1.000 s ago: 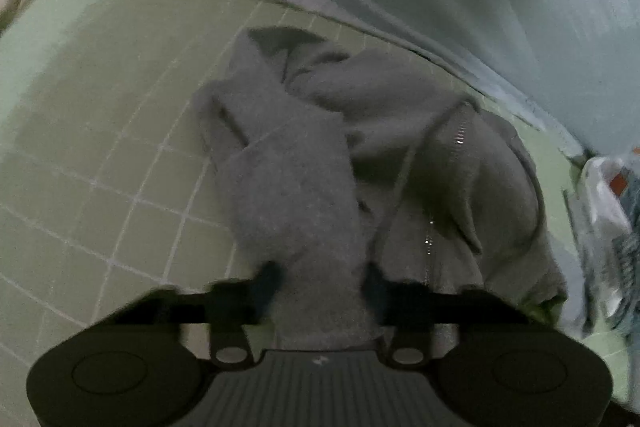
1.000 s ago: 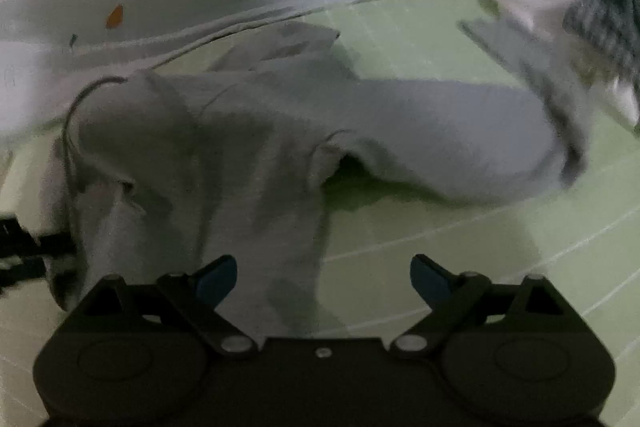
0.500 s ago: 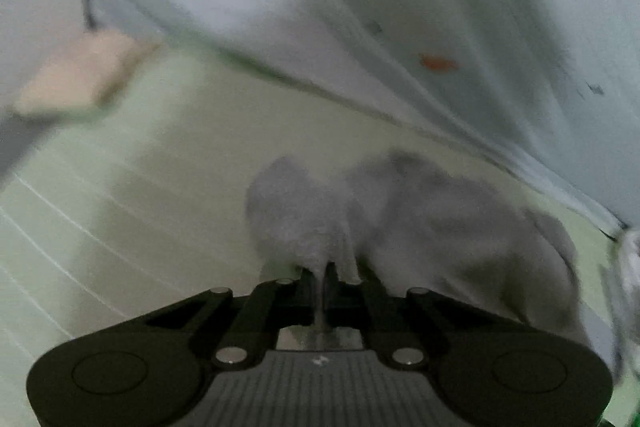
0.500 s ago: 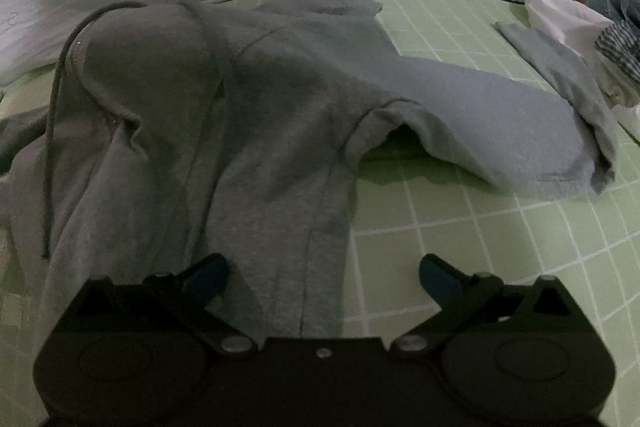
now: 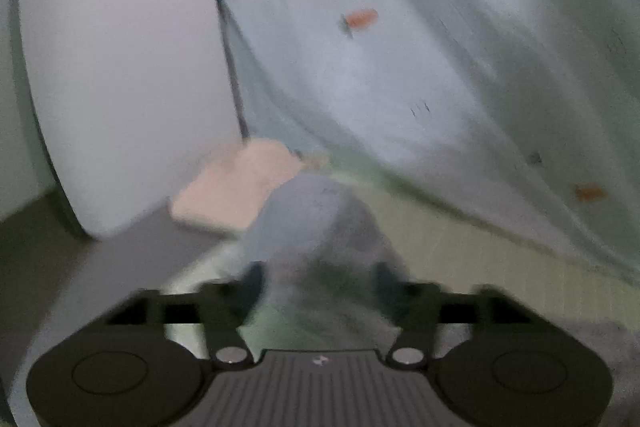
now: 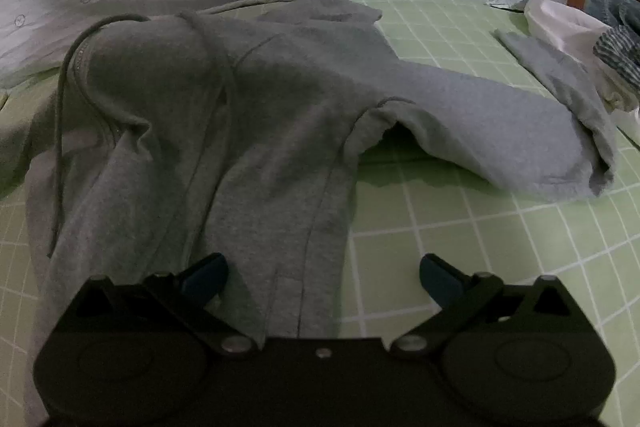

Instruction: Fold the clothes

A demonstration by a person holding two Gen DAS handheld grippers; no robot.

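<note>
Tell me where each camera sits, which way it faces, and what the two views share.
Left wrist: on the left tool, tilted down toward a white pillow and quilt; its jaws are opening, with grey hoodie cloth between them.
Right wrist: on the right tool, aimed steeply down at the hoodie spread on the green sheet, clothes pile at right; jaws wide, nothing held.
Shared: hoodie, sheet, carrot-print quilt. No hand shows in either.

Each black claw (image 6: 322,275) has blue-tipped fingers (image 6: 438,273), silver pivot screws and round embossed side discs.
</note>
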